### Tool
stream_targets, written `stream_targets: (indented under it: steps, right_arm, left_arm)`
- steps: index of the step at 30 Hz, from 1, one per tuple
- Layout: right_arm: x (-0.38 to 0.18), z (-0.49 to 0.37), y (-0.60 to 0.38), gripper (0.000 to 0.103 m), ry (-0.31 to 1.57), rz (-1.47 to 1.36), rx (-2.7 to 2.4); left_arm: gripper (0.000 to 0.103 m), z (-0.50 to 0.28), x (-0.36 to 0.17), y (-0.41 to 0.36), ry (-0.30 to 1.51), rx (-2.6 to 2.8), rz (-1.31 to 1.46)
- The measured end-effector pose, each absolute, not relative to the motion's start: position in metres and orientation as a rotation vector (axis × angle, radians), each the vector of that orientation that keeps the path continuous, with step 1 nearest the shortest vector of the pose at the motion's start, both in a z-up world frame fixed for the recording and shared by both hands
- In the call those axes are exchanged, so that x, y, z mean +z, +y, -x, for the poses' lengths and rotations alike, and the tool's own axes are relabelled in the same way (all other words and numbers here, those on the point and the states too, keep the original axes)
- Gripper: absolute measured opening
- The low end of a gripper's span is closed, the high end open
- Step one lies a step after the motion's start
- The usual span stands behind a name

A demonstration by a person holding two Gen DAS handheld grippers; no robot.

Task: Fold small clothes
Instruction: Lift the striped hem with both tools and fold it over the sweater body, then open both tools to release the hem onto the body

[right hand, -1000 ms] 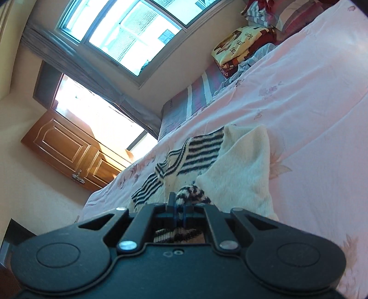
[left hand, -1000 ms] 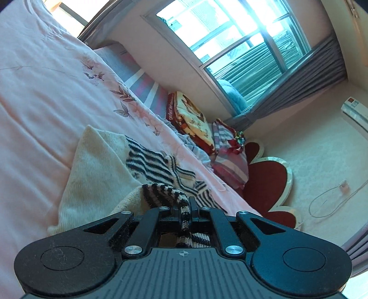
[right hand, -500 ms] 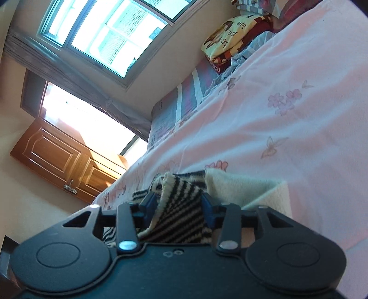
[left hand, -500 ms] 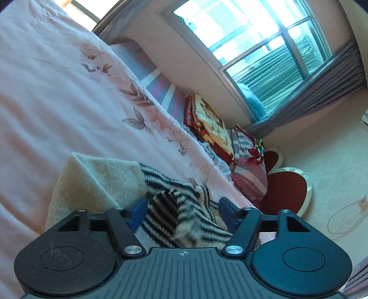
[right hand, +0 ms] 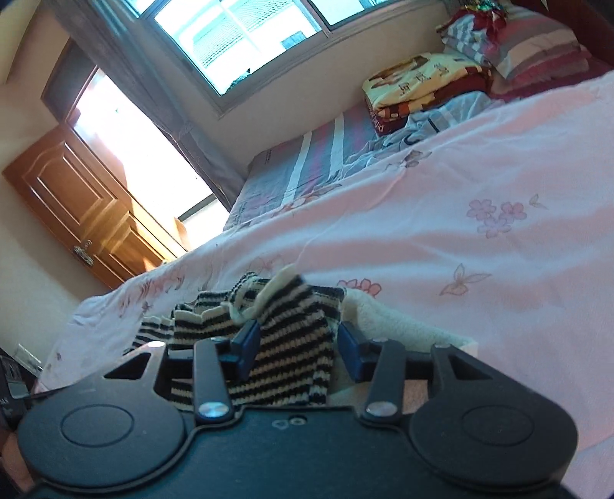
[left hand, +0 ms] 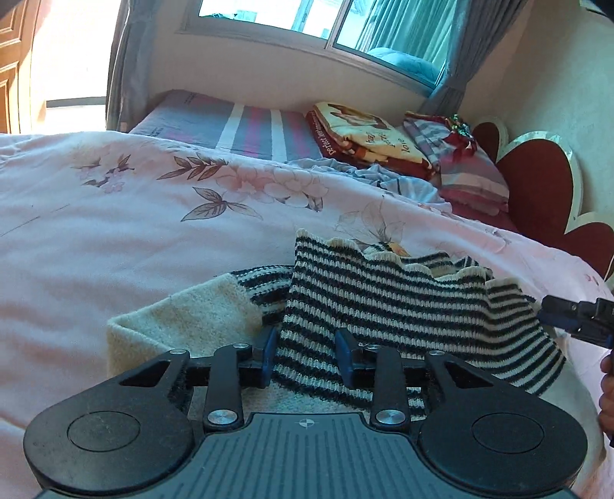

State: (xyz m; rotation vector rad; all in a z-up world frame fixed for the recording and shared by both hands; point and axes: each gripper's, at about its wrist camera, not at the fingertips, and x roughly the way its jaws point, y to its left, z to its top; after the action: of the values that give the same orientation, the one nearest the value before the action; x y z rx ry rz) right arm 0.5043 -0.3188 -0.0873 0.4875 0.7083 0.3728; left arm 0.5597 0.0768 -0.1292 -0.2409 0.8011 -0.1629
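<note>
On the pink bedspread [left hand: 115,238] our striped sweater [left hand: 383,307] now lies doubled over; a second ago both grippers pinched its hem. Our left gripper [left hand: 305,357] is closing loosely around it, our right gripper [right hand: 297,351] stands apart: this fold looks laid.

Home bedroom, pink floral bedspread [left hand: 153,238], folded blankets [left hand: 368,138], curtained window [left hand: 383,27], seemingly wooden wardrobe [right hand: 76,207]

My left hand-held gripper [left hand: 305,359] is matte black, with a ribbed grey plate bearing a small crosshair mark, two round discs, silver screws on its linkage bars and blue finger pads [left hand: 268,355]. My right hand-held gripper [right hand: 295,349] matches: black, silver screws, blue pads [right hand: 351,351].
</note>
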Motion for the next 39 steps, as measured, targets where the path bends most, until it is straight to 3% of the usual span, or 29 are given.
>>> stream_targets:
  steps: [3,10,15,23,27,31,34,35,36,38,39]
  right_arm:
    - [-0.082,-0.498,-0.330,0.047,0.643,-0.584,0.346]
    - [-0.087,-0.513,-0.293,0.040,0.789,-0.295,0.358]
    - [-0.086,-0.510,-0.267,0.008,0.792,-0.124,0.373]
    - [-0.062,-0.497,-0.279,0.006,0.622,-0.069,0.280]
    - [-0.093,-0.511,-0.279,0.006,0.717,-0.037,0.248]
    - [-0.096,-0.507,-0.276,0.007,0.698,-0.031,0.236]
    - [-0.091,-0.505,-0.278,0.018,0.695,-0.043,0.256]
    - [-0.086,-0.502,-0.281,0.022,0.684,-0.060,0.264]
    - [-0.080,-0.497,-0.282,0.022,0.665,-0.070,0.270]
    - [-0.068,-0.489,-0.280,0.025,0.627,-0.056,0.302]
    - [-0.063,-0.486,-0.274,0.025,0.610,-0.044,0.328]
  left_arm:
    - [0.022,-0.552,-0.130,0.080,0.784,-0.153,0.243]
    - [0.007,-0.546,-0.128,0.085,0.781,-0.156,0.268]
    - [0.005,-0.535,-0.125,0.078,0.737,-0.125,0.233]
    - [0.005,-0.499,-0.107,0.081,0.530,-0.033,0.240]
    - [0.005,-0.513,-0.134,0.083,0.658,0.008,0.232]
    - [0.005,-0.513,-0.134,0.076,0.650,0.014,0.196]
    - [0.012,-0.508,-0.131,0.076,0.639,0.010,0.187]
    - [0.025,-0.506,-0.129,0.077,0.639,0.010,0.193]
    - [0.049,-0.502,-0.124,0.078,0.631,0.018,0.200]
    - [0.080,-0.490,-0.105,0.075,0.522,0.053,0.201]
    - [0.081,-0.488,-0.096,0.069,0.476,0.041,0.198]
